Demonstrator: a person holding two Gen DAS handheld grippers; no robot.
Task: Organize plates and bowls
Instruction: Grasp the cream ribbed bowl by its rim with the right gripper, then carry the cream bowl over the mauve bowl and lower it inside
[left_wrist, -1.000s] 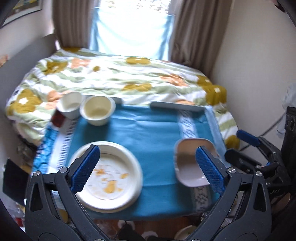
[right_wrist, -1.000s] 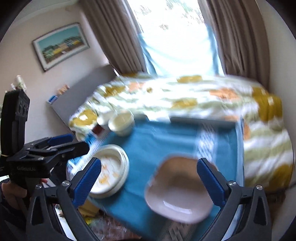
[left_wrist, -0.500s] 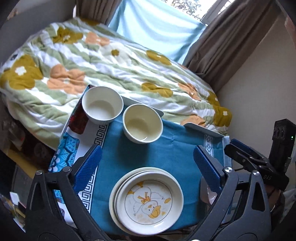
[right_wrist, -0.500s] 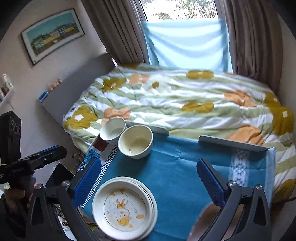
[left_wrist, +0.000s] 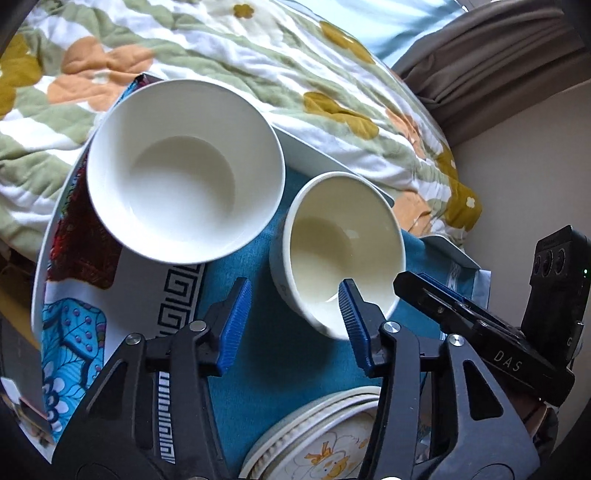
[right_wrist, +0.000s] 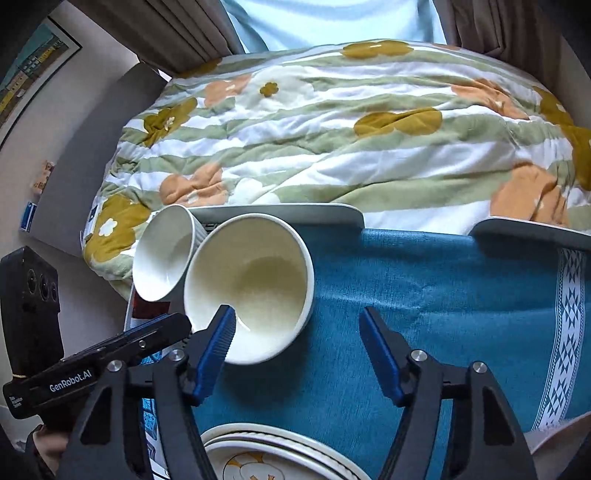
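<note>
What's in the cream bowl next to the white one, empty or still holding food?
Empty. Both wrist views look into the cream bowl and show only its bare inside, nothing lying in it.

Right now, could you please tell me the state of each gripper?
Left gripper: jaws closing around the cream bowl rim, not yet gripping.
Right gripper: jaws closing, one inside that bowl, nothing held.

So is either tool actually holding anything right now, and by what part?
Nothing is held yet. Both tools are closing astride the cream bowl: the left tool over its near-left rim, the right tool over its near-right rim, pads not pressing.
</note>
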